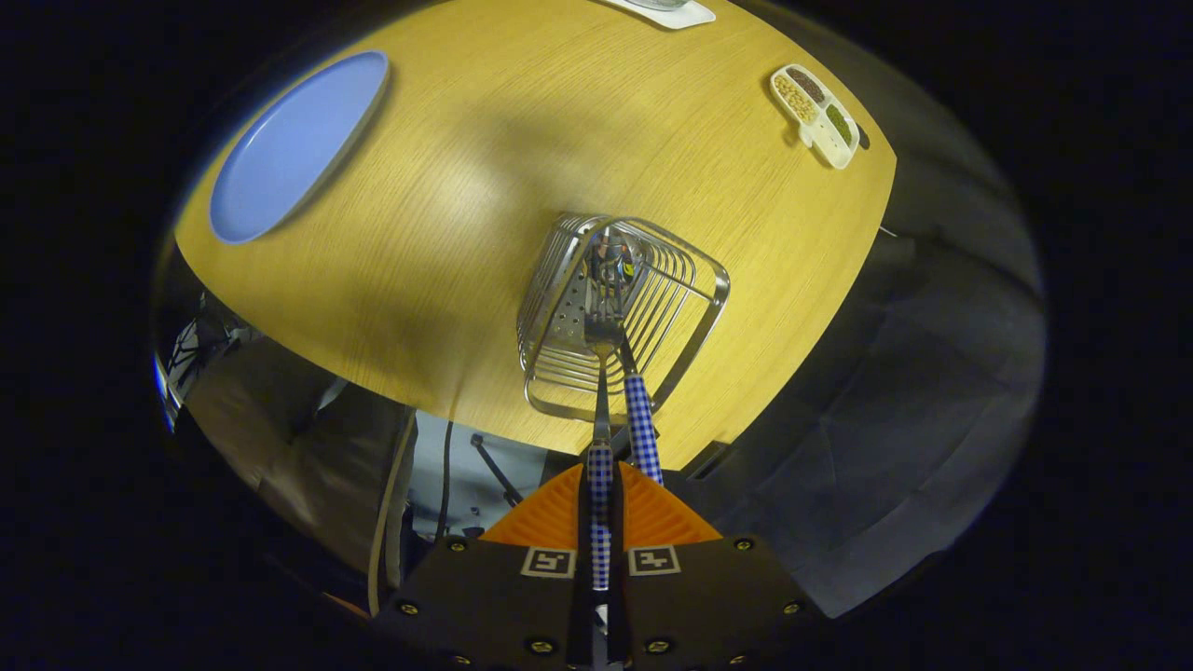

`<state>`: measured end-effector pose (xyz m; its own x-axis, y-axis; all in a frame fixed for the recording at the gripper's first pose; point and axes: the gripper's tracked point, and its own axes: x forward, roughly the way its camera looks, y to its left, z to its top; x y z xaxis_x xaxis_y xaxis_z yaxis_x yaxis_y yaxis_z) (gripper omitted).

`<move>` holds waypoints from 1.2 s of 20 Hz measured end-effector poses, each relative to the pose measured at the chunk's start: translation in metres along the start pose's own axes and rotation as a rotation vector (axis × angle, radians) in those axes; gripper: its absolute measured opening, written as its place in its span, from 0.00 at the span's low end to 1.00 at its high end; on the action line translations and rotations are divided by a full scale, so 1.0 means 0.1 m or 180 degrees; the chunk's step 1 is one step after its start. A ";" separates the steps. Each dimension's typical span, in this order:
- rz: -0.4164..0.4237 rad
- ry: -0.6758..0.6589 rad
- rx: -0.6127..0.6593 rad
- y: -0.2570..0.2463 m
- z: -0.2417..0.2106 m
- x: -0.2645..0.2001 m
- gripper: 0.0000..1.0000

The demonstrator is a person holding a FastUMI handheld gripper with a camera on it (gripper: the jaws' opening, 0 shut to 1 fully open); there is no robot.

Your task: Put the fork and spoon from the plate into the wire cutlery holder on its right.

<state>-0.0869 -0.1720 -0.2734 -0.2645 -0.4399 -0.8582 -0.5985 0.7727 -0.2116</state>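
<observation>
My gripper [601, 480] is shut on the blue-checked handle of the fork [602, 373], which runs straight ahead from between the fingers. The fork's head hangs over the mouth of the wire cutlery holder [694, 308], which stands on the wooden table near its edge. A second blue-checked handle, the spoon [639, 419], leans out of the holder just to the right of the fork, with its metal end down inside the wires. The blue plate [298, 140] lies bare, far off to the left of the holder.
A white divided dish [815, 114] with beans and seeds sits beyond the holder to the right. A white object [666, 11] lies at the table's far side. The table edge [419, 401] runs just under the holder, with dark floor and cables beneath.
</observation>
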 end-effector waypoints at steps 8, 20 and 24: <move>-0.0021 -0.0040 -0.0127 -0.06 0.16 -0.02 0.11; -0.0135 -0.1002 0.0391 -0.11 0.24 -0.58 0.96; -0.0045 -0.1726 0.0799 0.14 0.34 -0.98 0.96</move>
<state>-0.0438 -0.1027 -0.2080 0.2055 -0.2055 -0.9568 -0.3846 0.8821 -0.2720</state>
